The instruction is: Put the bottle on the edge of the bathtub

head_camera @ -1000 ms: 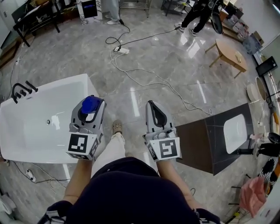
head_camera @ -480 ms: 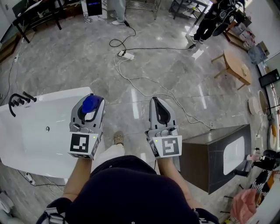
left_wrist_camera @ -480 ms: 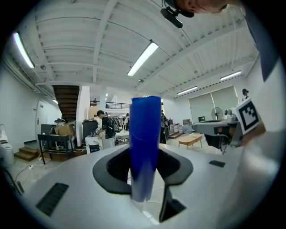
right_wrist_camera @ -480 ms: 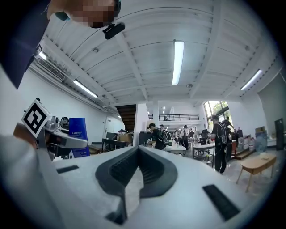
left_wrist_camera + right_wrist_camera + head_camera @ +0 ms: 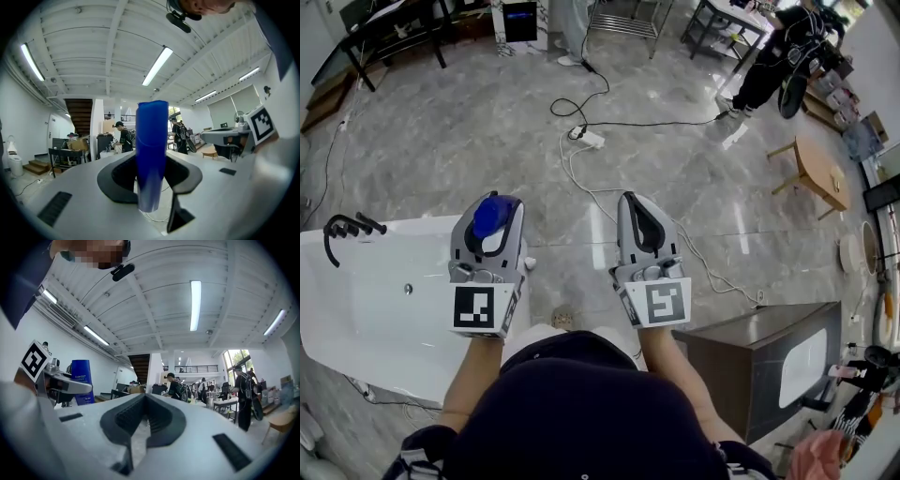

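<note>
Bathtub [image 5: 375,319] slid lower in view, blue bottle [image 5: 151,150] upright, clamped in left hand-held gripper [image 5: 494,202], right hand-held gripper [image 5: 631,200] closed, empty

A staged test hall: a bathtub [image 5: 366,323] and washbasin cabinet [image 5: 736,361] stand free on a marble-look floor [image 5: 469,131] among trailing cables [image 5: 656,124] and workbenches [image 5: 394,26].

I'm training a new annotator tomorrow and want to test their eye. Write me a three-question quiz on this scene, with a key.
1. True or false: the right claw holds the blue bottle.
2. In the head view, the white bathtub lies to the person's: A) left B) right C) straight ahead.
3. What colour is the faucet on the white bathtub?
Key: 1 false; the left claw grips it and the right claw is empty. 2 A. 3 black.
</note>
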Action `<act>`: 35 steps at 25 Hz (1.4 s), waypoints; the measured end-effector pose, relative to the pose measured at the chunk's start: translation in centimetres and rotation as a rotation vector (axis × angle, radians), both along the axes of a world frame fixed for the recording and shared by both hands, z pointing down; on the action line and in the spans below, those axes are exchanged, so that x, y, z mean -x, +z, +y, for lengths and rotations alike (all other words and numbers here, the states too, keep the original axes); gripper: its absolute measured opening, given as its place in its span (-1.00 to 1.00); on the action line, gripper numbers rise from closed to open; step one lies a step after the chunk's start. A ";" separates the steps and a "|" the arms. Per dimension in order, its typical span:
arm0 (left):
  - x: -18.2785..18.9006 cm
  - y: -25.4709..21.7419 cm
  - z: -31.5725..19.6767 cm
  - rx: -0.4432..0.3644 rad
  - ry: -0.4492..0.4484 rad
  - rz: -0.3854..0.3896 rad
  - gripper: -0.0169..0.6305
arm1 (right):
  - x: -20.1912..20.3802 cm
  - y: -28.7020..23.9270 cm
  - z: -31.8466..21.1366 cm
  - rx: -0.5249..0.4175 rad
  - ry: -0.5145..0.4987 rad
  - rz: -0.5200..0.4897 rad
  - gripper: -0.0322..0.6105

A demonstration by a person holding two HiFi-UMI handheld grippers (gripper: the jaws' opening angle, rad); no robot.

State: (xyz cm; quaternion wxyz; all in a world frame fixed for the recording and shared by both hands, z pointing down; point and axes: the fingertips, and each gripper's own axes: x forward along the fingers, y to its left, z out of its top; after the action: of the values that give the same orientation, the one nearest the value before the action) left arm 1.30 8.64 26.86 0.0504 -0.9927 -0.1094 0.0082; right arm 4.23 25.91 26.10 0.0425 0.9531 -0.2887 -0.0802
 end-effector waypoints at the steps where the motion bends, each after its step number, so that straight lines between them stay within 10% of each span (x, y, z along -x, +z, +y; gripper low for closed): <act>1: -0.4 -0.3 -0.4 0.004 -0.014 0.006 -0.48 | -0.6 -0.3 -0.6 -0.001 -0.012 0.002 -0.90; 10: -0.7 -1.5 -7.9 0.005 -0.274 0.045 -0.48 | -4.3 -0.3 -11.5 -0.001 -0.310 0.004 -0.90; 21: 1.6 -2.0 -19.0 0.004 -0.898 0.070 -0.48 | -6.7 -2.4 -30.3 -0.013 -1.019 0.043 -0.90; 35: 3.3 -3.0 -19.7 -0.002 -1.415 0.060 -0.48 | -6.9 -2.8 -37.3 -0.022 -1.546 0.038 -0.90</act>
State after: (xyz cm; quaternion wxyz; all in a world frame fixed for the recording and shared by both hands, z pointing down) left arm -1.96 -11.03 23.91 0.0474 -0.8249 0.5633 0.0005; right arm 11.10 -11.37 23.28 -0.0300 0.4796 -0.8705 -0.1061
